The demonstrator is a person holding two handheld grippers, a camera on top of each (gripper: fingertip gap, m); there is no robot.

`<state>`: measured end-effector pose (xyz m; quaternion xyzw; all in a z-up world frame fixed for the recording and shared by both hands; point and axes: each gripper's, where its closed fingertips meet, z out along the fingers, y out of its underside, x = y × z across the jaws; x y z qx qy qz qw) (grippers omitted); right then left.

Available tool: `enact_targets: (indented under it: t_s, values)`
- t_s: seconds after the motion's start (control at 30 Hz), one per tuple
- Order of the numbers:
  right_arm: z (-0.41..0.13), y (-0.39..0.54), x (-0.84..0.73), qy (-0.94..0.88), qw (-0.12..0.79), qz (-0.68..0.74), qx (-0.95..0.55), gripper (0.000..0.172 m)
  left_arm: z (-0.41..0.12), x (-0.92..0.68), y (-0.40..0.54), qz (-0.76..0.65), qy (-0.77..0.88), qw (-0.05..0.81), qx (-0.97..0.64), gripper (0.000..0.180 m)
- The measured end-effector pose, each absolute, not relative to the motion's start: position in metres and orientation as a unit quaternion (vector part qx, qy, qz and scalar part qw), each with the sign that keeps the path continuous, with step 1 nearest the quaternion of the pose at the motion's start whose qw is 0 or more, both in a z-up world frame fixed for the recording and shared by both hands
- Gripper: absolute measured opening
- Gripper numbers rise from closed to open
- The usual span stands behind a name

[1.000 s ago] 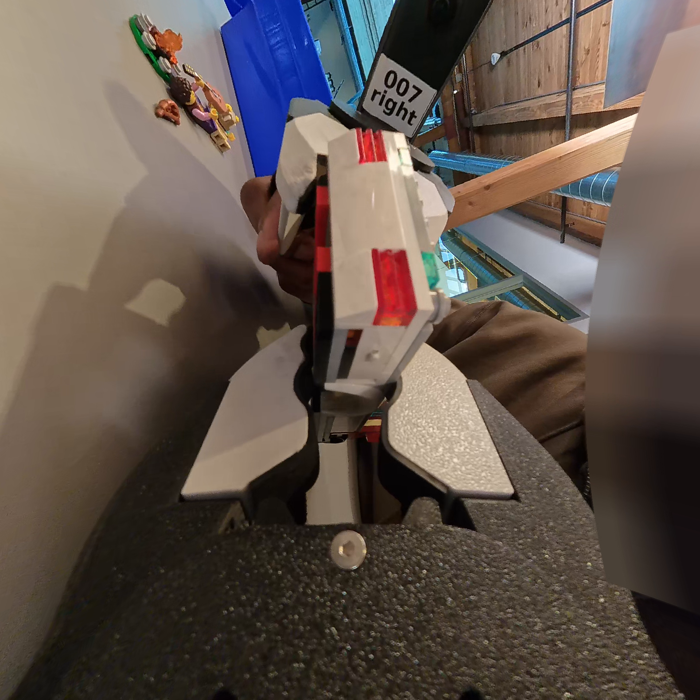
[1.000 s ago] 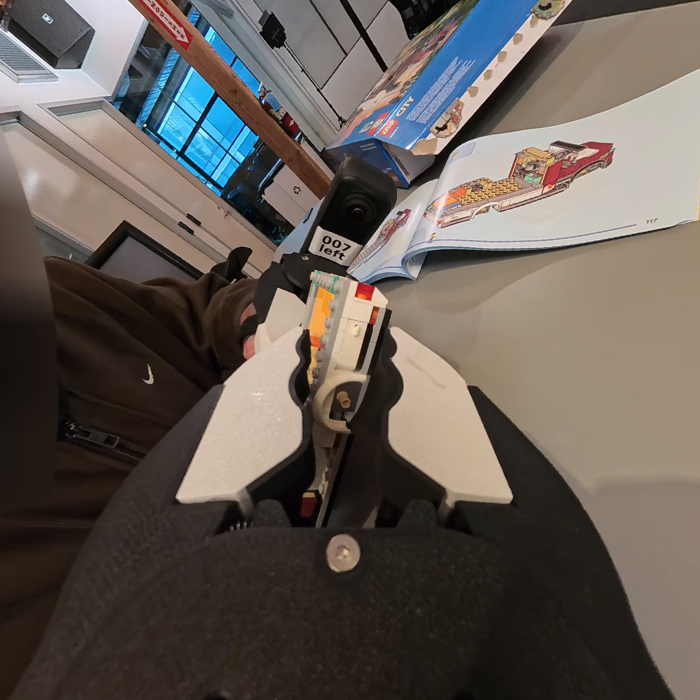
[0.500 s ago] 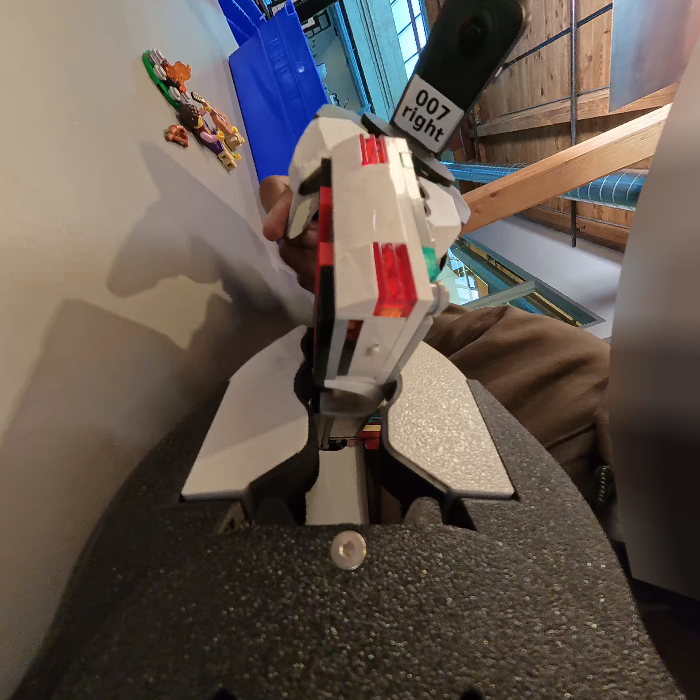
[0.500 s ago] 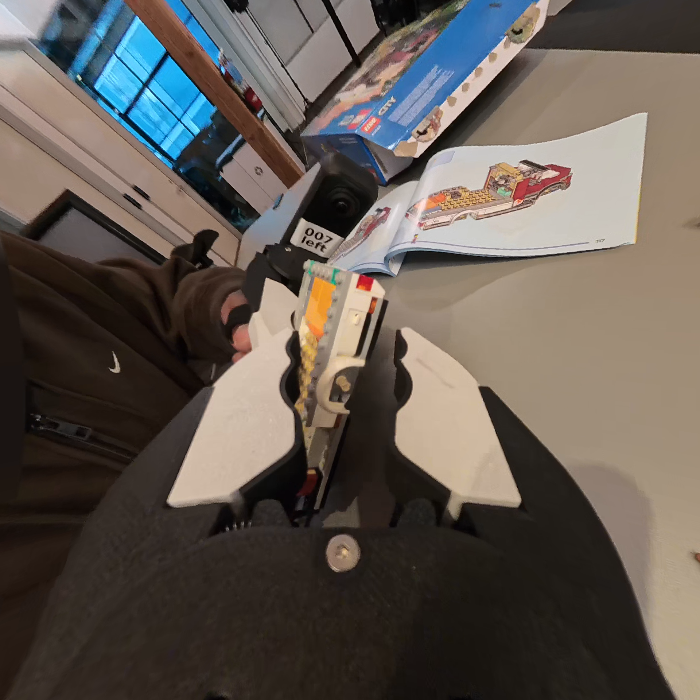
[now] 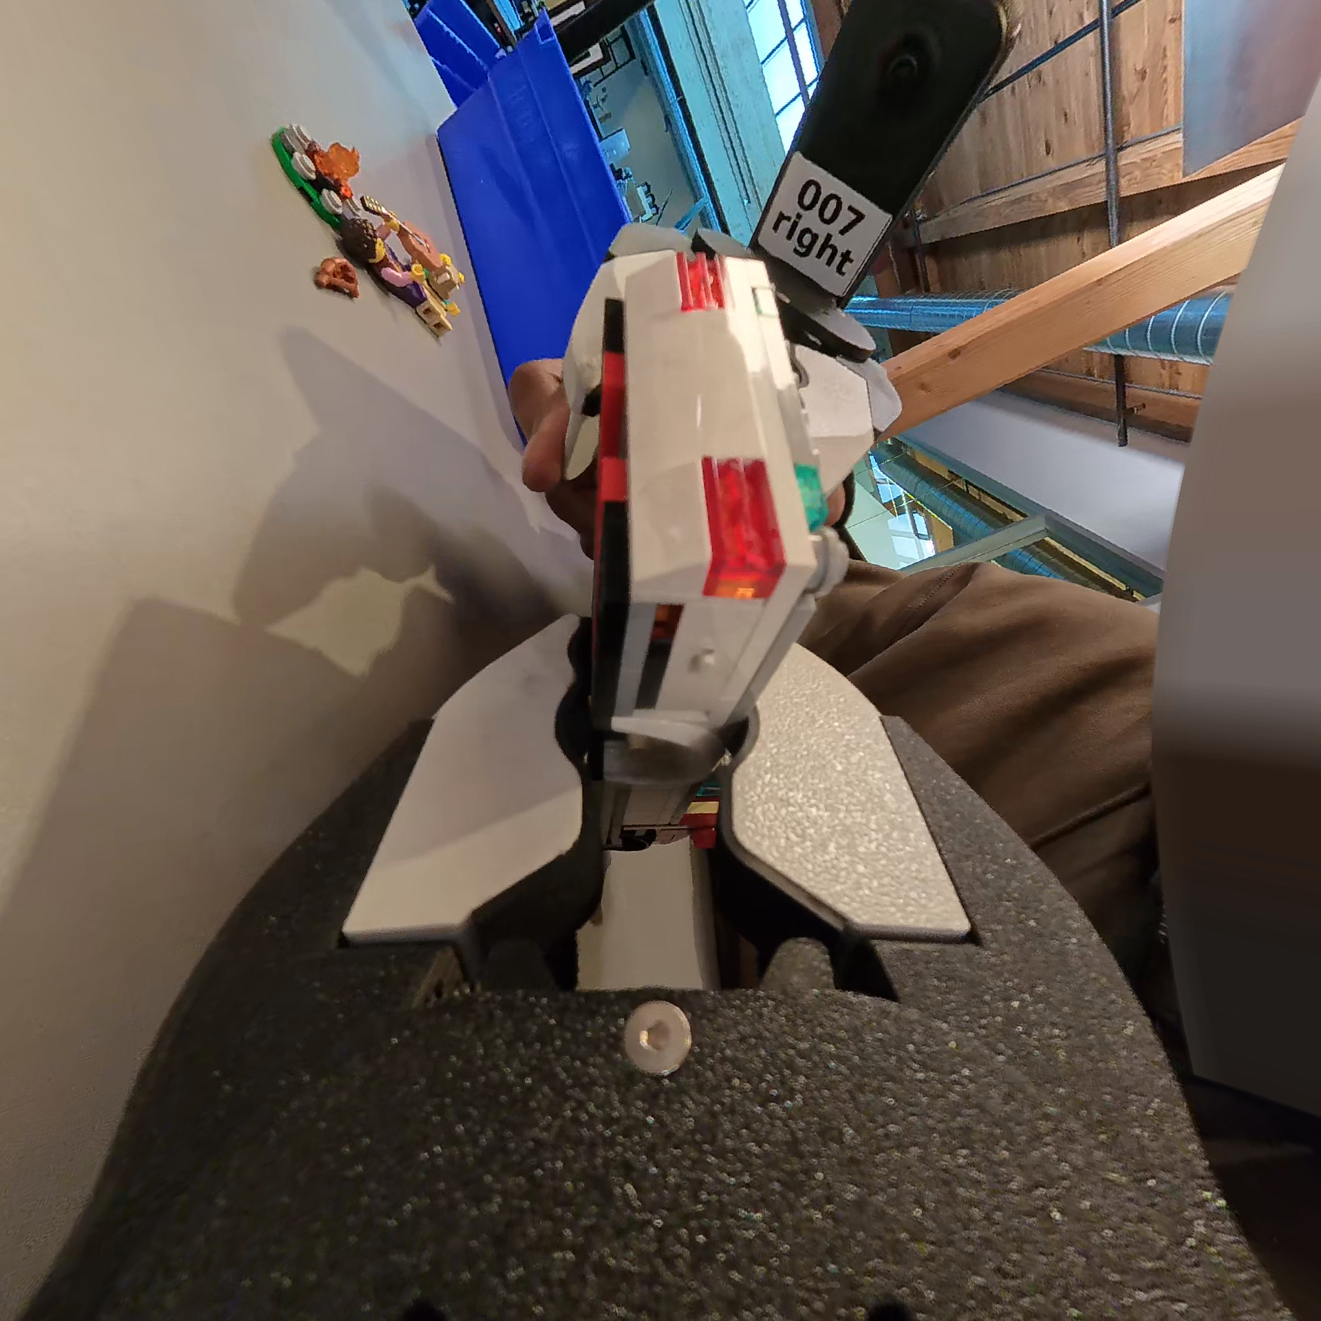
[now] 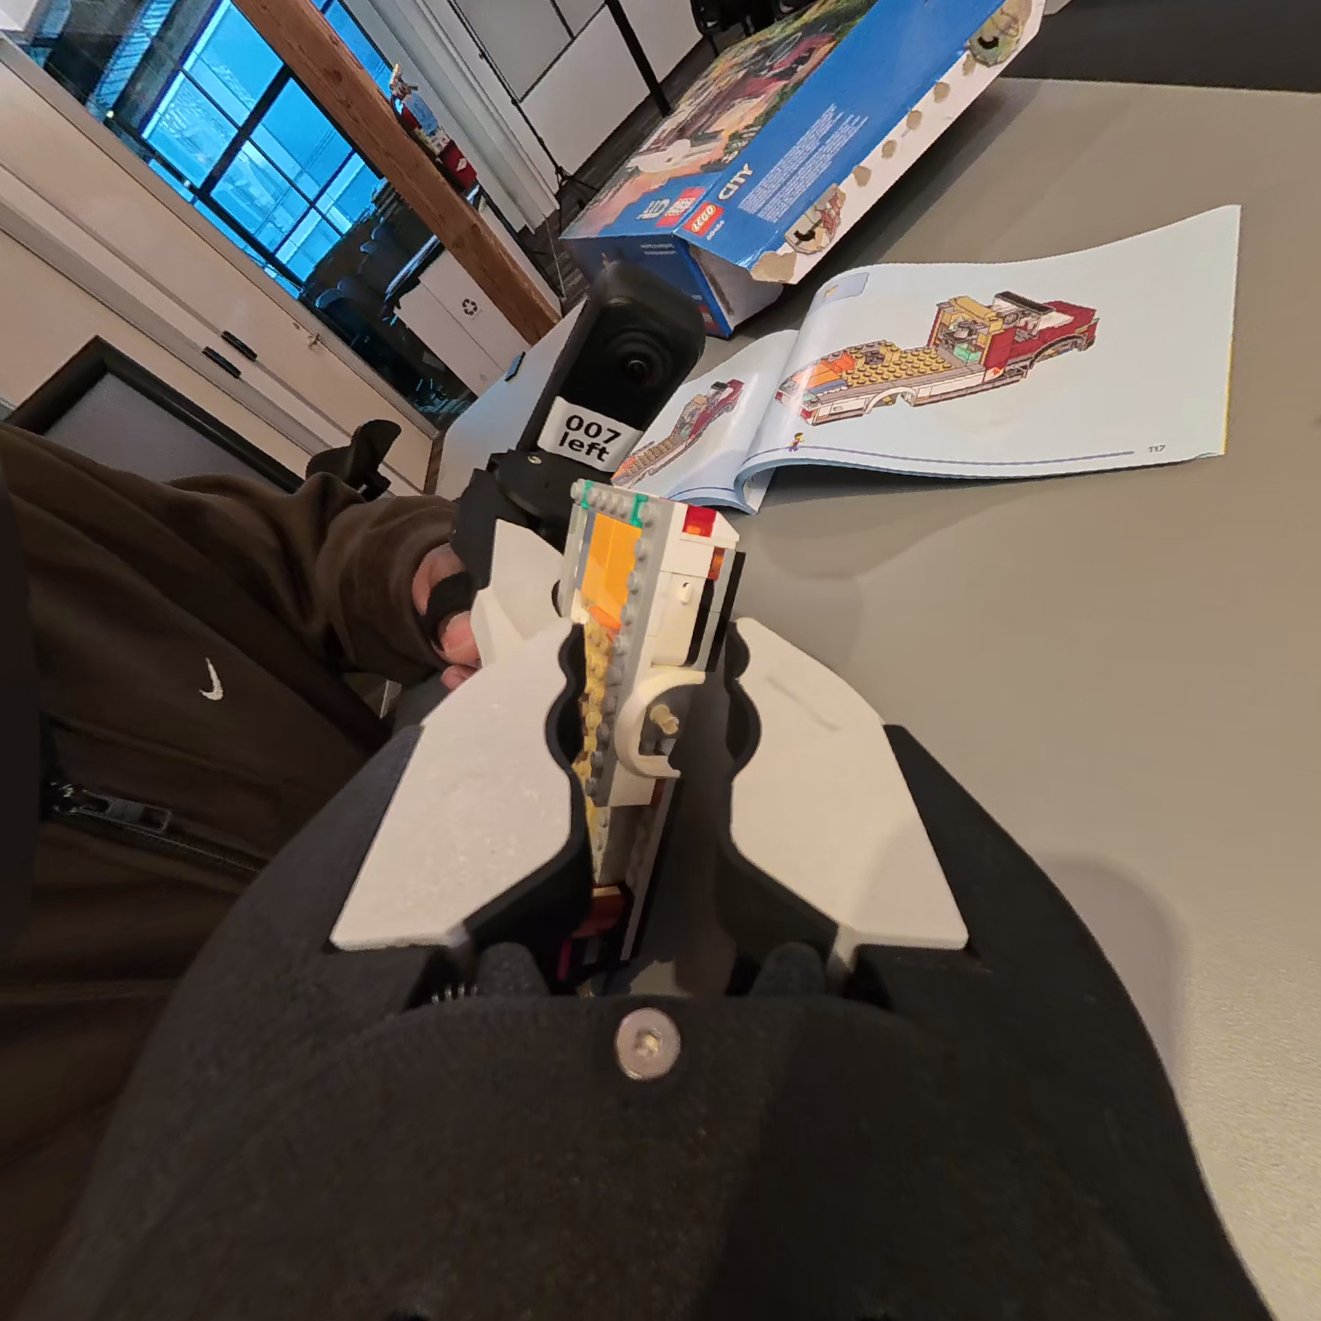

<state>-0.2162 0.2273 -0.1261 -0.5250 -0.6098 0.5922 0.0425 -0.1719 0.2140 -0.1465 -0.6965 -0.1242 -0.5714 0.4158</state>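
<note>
Brick truck [image 5: 686,500] is hanging above the table [image 6: 1072,715], both grippers [image 5: 654,722] [image 6: 647,686] clamping it, though a twist could, seemingly, be popping bricks loose.

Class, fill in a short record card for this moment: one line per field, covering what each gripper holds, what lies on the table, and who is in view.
Held object: white brick-built vehicle body, red lights, orange and yellow inside
Left gripper: fingers shut on one end of the vehicle body
Right gripper: fingers shut on the other end
Table, right wrist view: open instruction booklet; blue toy box
Table, left wrist view: minifigures on a green base; blue bin
Person: brown sleeve
</note>
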Motion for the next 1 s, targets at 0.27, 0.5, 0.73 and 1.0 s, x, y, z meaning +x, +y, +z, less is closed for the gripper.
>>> enact_targets:
  t_s: [0.27, 0.5, 0.73, 1.0]
  values:
    - [-0.1265, 0.2278, -0.2168, -0.601, 0.037, 0.599, -0.529, 0.034, -0.147, -0.1706, 0.2137, -0.565, -0.119, 0.417, -0.701, 0.033]
    - [-0.1267, 0.2268, -0.2179, -0.596, 0.035, 0.6, -0.533, 0.038, -0.1476, -0.171, 0.2138, -0.568, -0.126, 0.415, -0.7, 0.033]
    - [-0.127, 0.2273, -0.219, -0.58, 0.022, 0.613, -0.536, 0.034, -0.1478, -0.1695, 0.2133, -0.565, -0.121, 0.415, -0.703, 0.033]
    - [-0.1272, 0.2267, -0.2189, -0.58, 0.022, 0.616, -0.532, 0.033, -0.1478, -0.1681, 0.2127, -0.566, -0.117, 0.413, -0.704, 0.032]
